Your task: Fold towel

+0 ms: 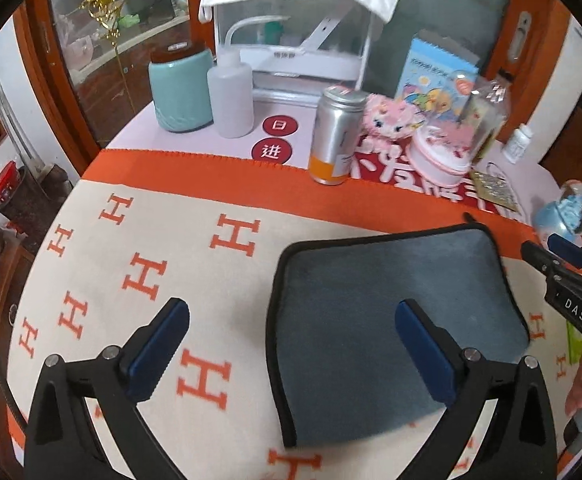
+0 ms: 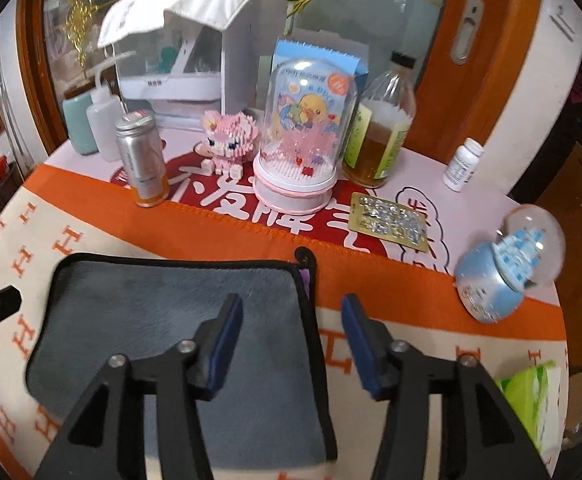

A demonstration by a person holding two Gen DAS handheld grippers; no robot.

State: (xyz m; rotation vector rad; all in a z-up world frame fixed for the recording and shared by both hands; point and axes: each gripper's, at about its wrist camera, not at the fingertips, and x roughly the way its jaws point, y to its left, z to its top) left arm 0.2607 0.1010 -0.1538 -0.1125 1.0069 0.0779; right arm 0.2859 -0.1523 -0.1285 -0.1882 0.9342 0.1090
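Observation:
A grey towel [image 1: 391,312] with black edging lies folded flat on the cream and orange blanket [image 1: 219,280]. My left gripper [image 1: 291,344] is open and empty, straddling the towel's left edge from above. The towel also shows in the right wrist view [image 2: 151,312], with its right edge between my fingers. My right gripper [image 2: 291,340] is open and empty above that right edge. The right gripper also shows in the left wrist view [image 1: 559,256], at the towel's right side. A small black loop [image 2: 305,256] sticks out at the towel's far right corner.
Behind the towel stand a silver and orange can [image 1: 333,136], a pink brick-built toy [image 2: 227,140], a domed display [image 2: 303,136], a glass bottle [image 2: 379,128], a blister pack [image 2: 391,220] and a blue snow globe [image 2: 511,264]. A green packet [image 2: 531,396] lies at the right.

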